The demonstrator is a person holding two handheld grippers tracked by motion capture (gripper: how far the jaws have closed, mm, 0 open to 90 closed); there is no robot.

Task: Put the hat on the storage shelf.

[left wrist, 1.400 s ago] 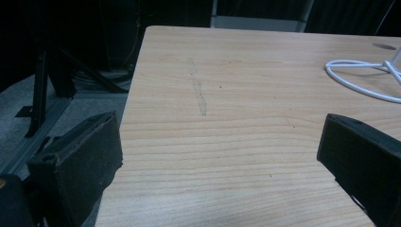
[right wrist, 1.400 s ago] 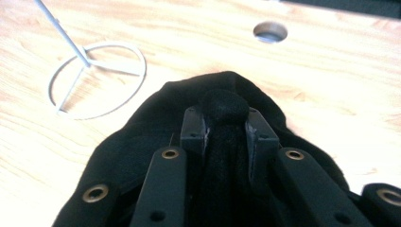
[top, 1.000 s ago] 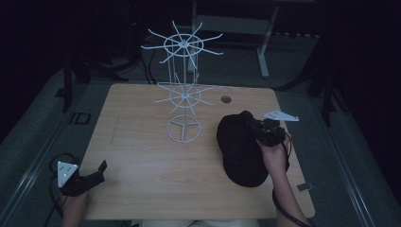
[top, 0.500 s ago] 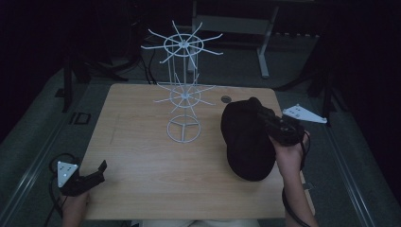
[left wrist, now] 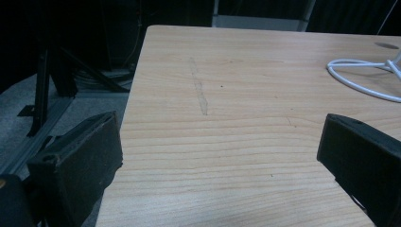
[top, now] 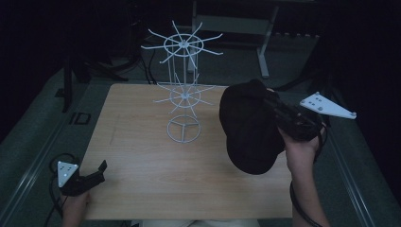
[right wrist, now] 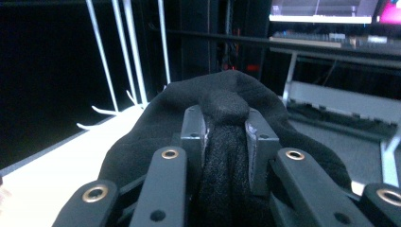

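Note:
A black cap point(top: 248, 127) hangs above the right side of the wooden table point(top: 142, 156), with my right gripper point(top: 270, 101) shut on its cloth. In the right gripper view the black fabric point(right wrist: 222, 109) bulges between the two closed jaws of that gripper point(right wrist: 224, 124). A white wire rack point(top: 183, 90) with two tiers of radiating hooks stands at the table's middle back, just left of the cap. My left gripper point(top: 97, 172) rests at the table's near left corner, open, with bare wood between its jaws point(left wrist: 222, 156).
The rack's ring base point(left wrist: 364, 78) lies ahead and right of the left gripper. Dark floor, cables and a metal stand frame point(top: 265, 42) surround the table. The table's left edge point(left wrist: 135, 85) drops off beside the left jaw.
The right gripper has lifted the cap and carried it up and away from the person, toward the rack's right side. The left gripper has stayed put.

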